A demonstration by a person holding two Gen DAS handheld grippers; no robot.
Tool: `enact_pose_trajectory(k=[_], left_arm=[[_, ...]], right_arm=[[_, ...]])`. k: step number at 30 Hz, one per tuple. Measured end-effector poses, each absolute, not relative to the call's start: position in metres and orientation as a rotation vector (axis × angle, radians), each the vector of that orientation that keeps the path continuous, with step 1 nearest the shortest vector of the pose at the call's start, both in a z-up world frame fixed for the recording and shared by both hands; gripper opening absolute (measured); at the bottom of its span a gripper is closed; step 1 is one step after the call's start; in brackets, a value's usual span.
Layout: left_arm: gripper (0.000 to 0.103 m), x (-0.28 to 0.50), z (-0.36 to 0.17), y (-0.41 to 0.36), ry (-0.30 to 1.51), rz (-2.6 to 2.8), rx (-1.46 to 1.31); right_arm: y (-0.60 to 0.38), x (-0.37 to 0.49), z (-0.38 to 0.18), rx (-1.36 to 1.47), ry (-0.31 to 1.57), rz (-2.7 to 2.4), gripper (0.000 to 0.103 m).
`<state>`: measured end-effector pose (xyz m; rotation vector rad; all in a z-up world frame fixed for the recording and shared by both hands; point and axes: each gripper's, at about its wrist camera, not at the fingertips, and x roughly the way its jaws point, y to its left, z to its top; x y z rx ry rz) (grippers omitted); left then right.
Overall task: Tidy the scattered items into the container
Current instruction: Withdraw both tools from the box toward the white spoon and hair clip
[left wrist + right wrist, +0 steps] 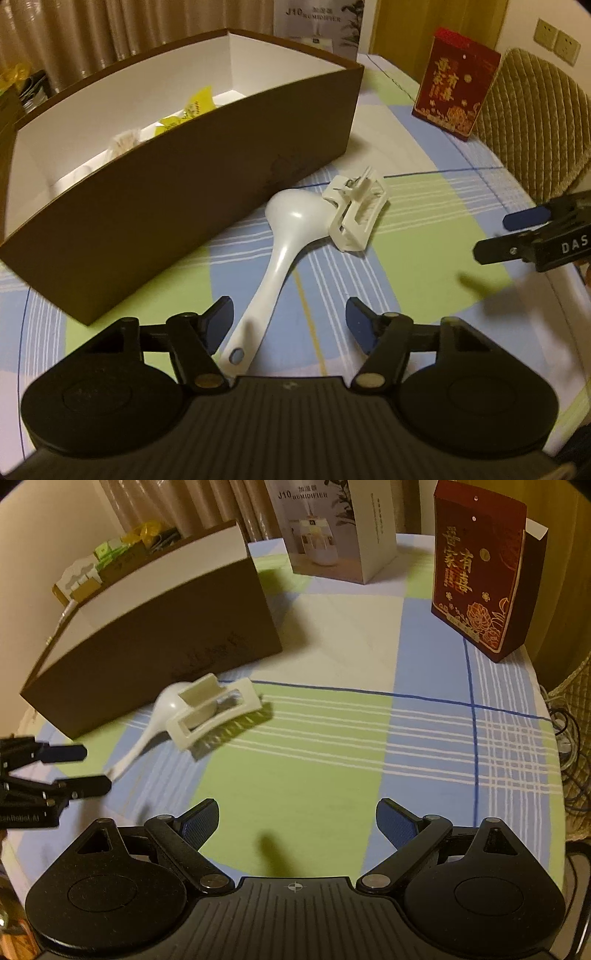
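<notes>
Spread wide and empty, my left gripper (290, 325) straddles the white spoon (280, 251), its handle running straight back between the fingers, bowl beside the brown box (207, 184); my right gripper (297, 825), equally agape, idles farther off.

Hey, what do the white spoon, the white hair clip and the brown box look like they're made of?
White spoon: probably glossy plastic or melamine; a smooth one-piece shape with a soft highlight on the bowl.
Hair clip: likely matte hard plastic, judging by its thin moulded frame and comb teeth.
Brown box: seemingly cardboard, with thin straight walls, a matte brown outside and a white inside.
</notes>
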<state>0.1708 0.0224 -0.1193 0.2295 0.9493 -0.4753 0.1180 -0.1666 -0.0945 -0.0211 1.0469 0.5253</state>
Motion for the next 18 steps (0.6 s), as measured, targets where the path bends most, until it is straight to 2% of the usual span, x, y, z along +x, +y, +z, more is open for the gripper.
enact_pose_trajectory(k=[5,9,14,18], left_arm=[[0.059,0.197,-0.132,0.02,0.948,-0.504,0.261],[0.042,0.222,-0.142,0.018,0.958,-0.527,0.272],[0.038,0.239,-0.151,0.015,0.984,-0.547,0.263],[0.017,0.241,-0.152,0.015,0.995,-0.584,0.239]], right_arm=[[-0.174,0.124,-0.103,-0.027,1.066,0.503,0.097],[-0.179,0.13,-0.108,-0.017,1.082,0.486,0.097],[-0.182,0.136,-0.11,-0.015,1.091,0.468,0.097],[-0.184,0.139,-0.112,-0.011,1.097,0.458,0.097]])
